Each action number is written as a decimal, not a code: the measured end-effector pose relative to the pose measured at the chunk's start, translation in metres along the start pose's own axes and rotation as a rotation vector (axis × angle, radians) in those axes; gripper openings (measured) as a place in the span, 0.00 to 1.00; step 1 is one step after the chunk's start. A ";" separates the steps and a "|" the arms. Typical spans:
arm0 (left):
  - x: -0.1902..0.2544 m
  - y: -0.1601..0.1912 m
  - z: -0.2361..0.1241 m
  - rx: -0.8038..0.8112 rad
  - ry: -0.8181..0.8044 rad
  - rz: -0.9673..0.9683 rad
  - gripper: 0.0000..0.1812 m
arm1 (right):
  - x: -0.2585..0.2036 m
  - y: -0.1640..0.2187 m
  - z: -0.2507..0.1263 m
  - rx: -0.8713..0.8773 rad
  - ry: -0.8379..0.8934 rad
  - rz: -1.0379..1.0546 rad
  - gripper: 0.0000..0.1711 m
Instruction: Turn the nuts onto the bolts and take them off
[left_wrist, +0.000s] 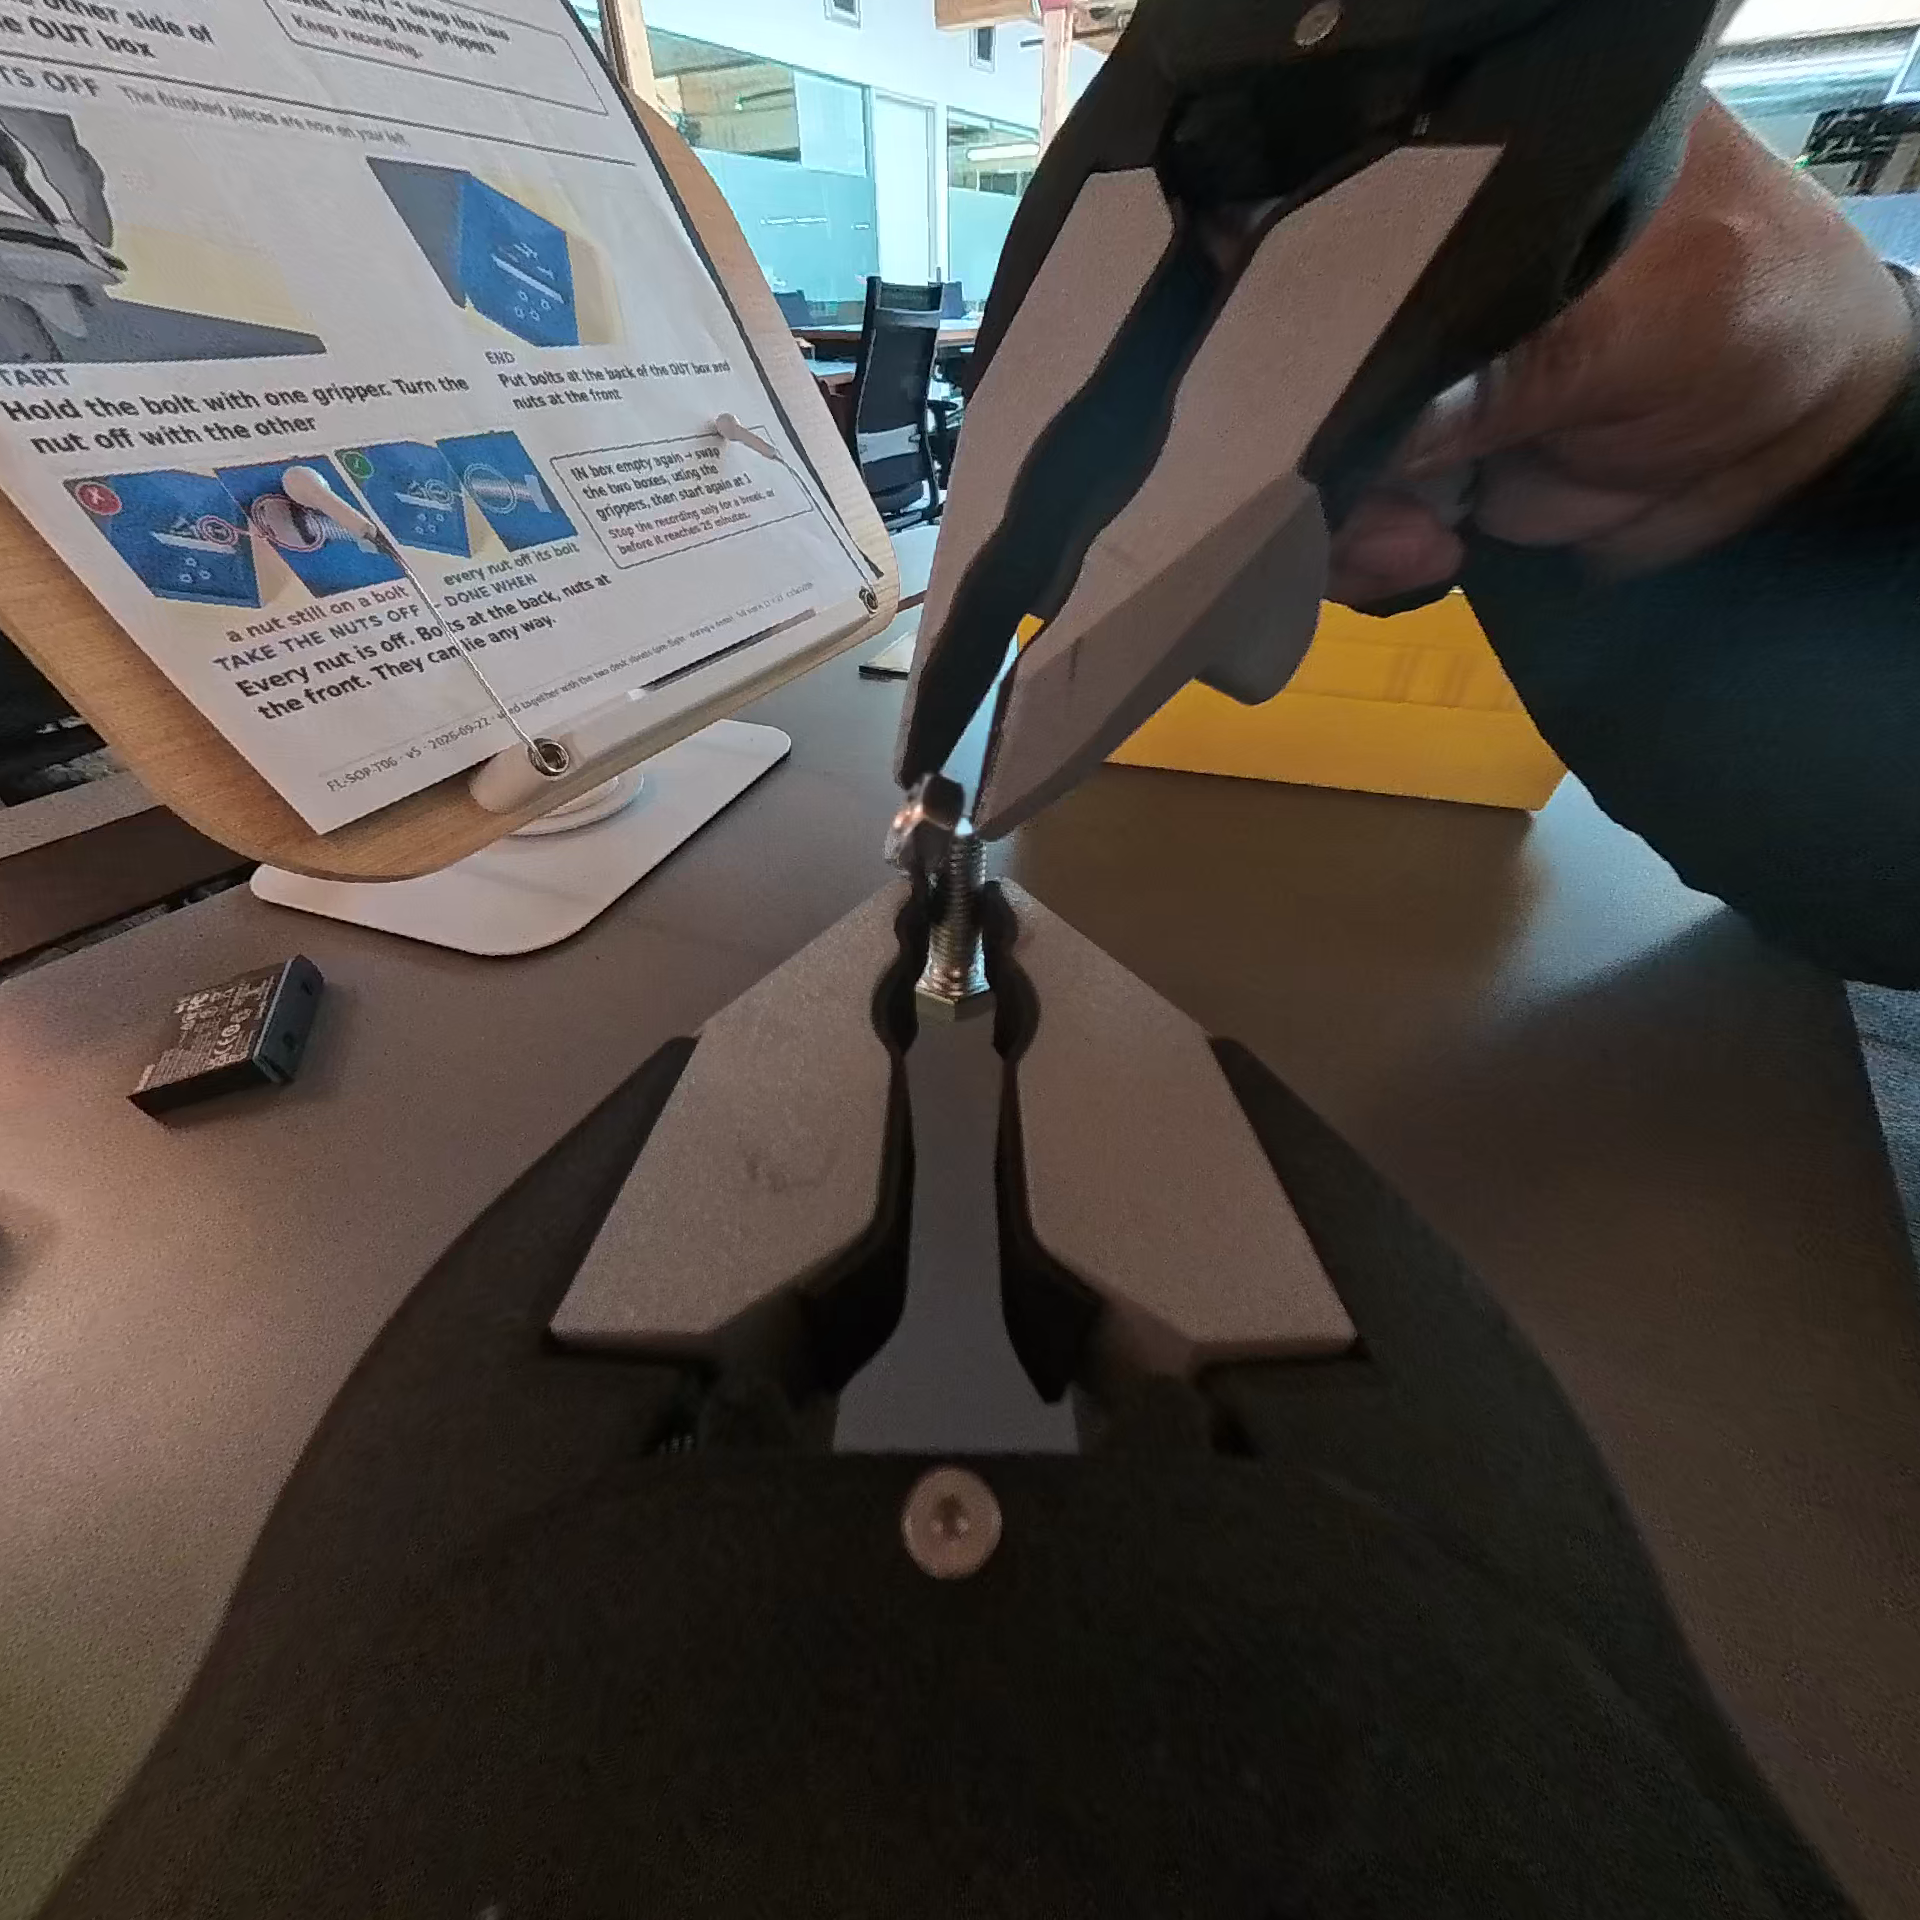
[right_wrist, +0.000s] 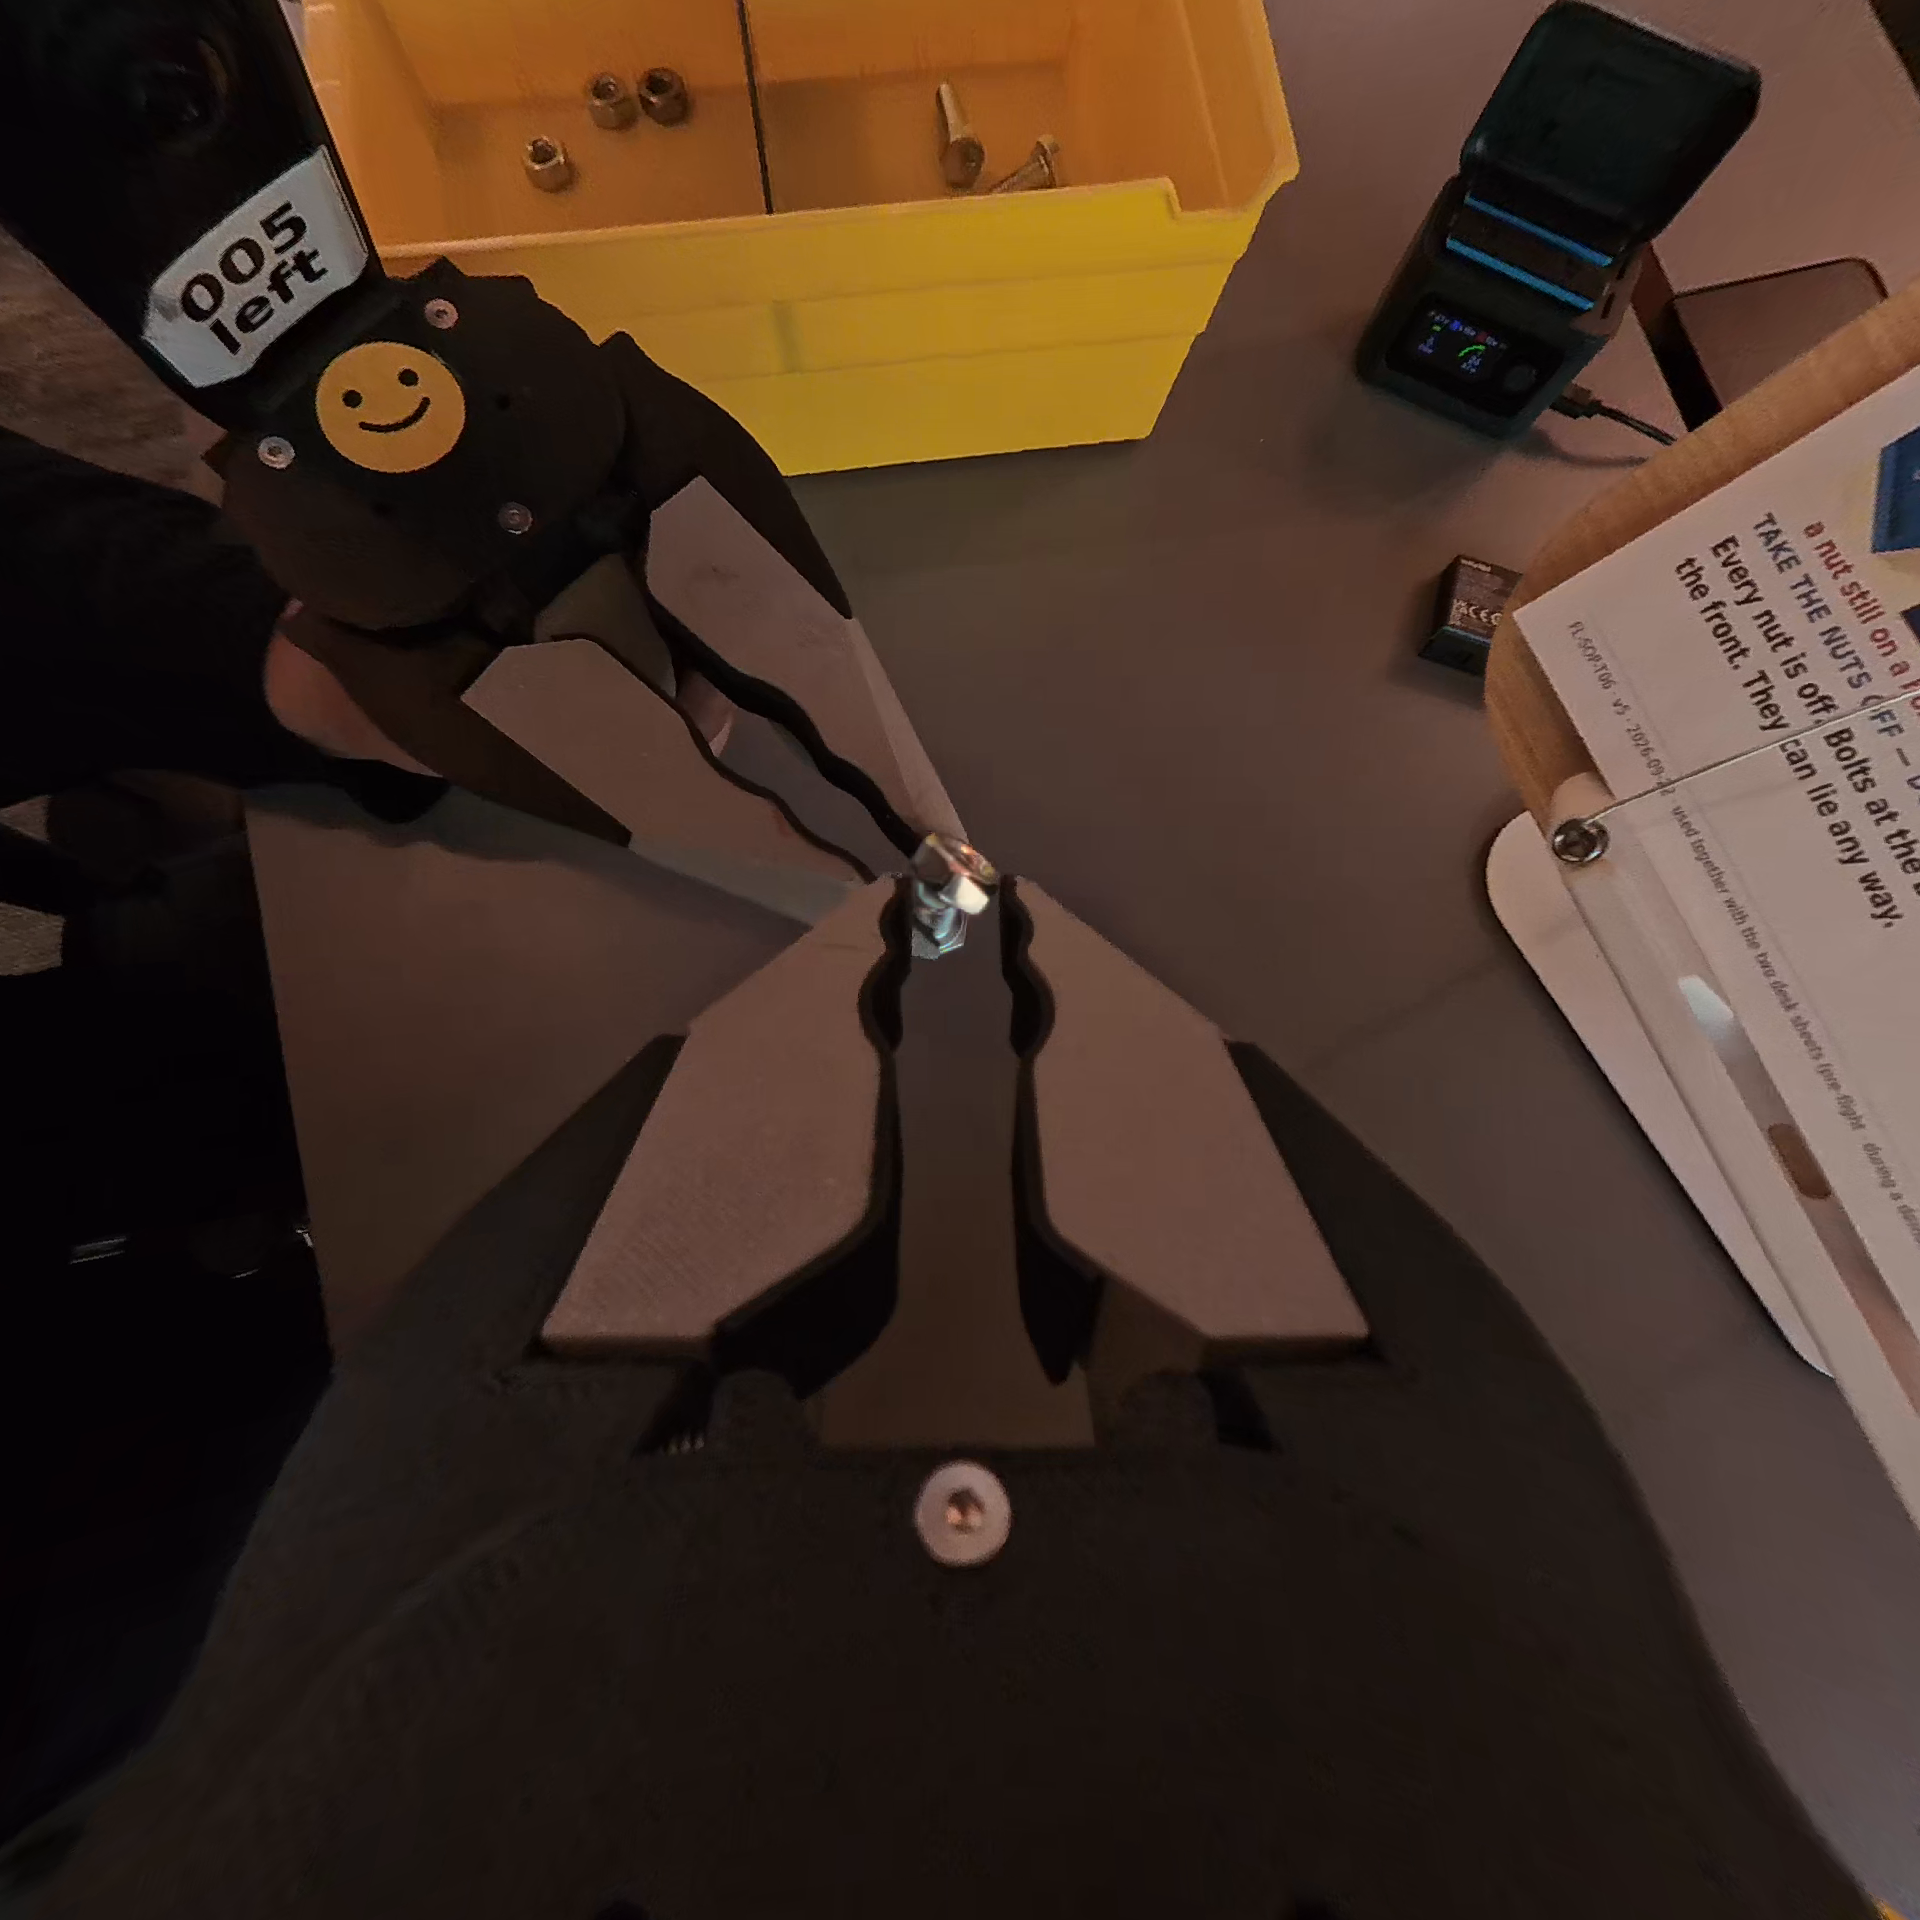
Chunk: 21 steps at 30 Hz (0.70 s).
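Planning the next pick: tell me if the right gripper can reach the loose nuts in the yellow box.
Likely not yet: the right gripper is shut on a nut on the bolt, though the open box is unobstructed.

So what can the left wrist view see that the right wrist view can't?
Only the left wrist view shows the room behind, with a black office chair, and the person's hand squeezing the right claw.

Only the right wrist view looks into the yellow bin, with loose nuts in one compartment and bolts in the other, plus a small device with a lit screen.

Both show the bolt held by the left claw, the nut, the instruction stand, the little black battery and the grey table.
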<state>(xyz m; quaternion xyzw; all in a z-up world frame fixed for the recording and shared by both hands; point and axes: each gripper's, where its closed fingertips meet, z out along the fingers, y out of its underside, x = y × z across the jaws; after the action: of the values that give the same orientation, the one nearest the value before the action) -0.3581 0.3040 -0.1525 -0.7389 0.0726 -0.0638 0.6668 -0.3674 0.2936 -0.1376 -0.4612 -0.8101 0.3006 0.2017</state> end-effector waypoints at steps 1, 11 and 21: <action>0.000 0.000 0.000 -0.001 0.001 0.000 0.04 | 0.000 0.001 0.001 -0.005 0.004 -0.007 0.07; 0.000 0.003 0.001 -0.018 -0.010 0.024 0.04 | 0.000 0.003 0.003 -0.008 -0.010 -0.057 0.07; 0.005 0.008 0.004 -0.060 -0.026 0.117 0.04 | -0.006 0.003 0.004 0.006 -0.085 -0.019 0.08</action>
<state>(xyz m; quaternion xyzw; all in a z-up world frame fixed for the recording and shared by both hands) -0.3527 0.3064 -0.1612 -0.7538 0.1087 -0.0128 0.6479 -0.3646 0.2884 -0.1426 -0.4398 -0.8214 0.3204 0.1712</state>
